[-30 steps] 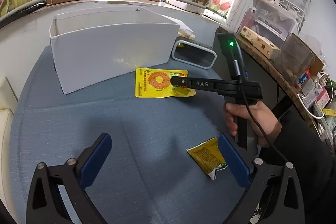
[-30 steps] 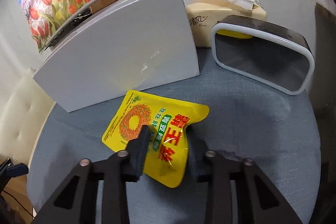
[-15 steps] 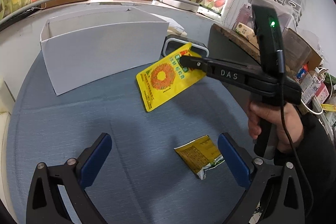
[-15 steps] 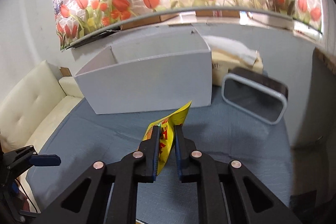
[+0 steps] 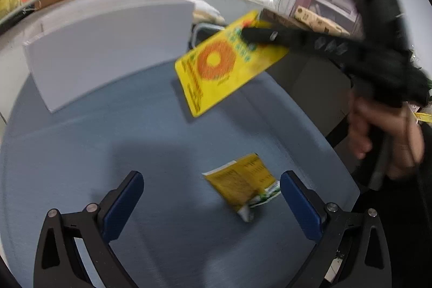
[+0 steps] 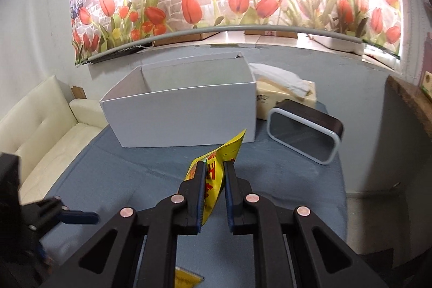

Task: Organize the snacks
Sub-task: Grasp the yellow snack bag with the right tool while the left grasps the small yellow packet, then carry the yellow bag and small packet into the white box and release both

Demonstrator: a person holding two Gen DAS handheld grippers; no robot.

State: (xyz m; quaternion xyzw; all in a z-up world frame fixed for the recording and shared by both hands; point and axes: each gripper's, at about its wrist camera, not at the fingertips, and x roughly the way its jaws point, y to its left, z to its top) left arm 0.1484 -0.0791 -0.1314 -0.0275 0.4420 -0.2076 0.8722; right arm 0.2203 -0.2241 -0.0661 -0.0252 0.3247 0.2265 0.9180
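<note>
- Left side first: the white box (image 6: 189,118) stands near the far left edge of the blue-covered table (image 5: 81,166); what shows of its inside looks bare, though its floor is mostly hidden behind the front wall, so I'd judge no snack has gone in yet
- Near the front edge, the left gripper (image 5: 210,196) hangs with its blue-padded jaws spread wide, holding nothing; the small yellow packet (image 5: 243,182) lies flat on the cloth between them, closer to the right pad, untouched
- In the middle, the right gripper (image 6: 213,177) has its jaws pinched narrow on one end of the big yellow snack pouch (image 5: 224,64); the pouch hangs in the air, clear of the table, short of the box and not yet over its opening
- Further right, a dark open-fronted bin with a pale rim (image 6: 305,136) lies on its side near the far right corner; nothing visible inside it; a tissue pack (image 6: 283,91) sits behind, between bin and box
- As I read it: one pouch lifted but not stowed, one packet waiting; most of the sorting remains
</note>
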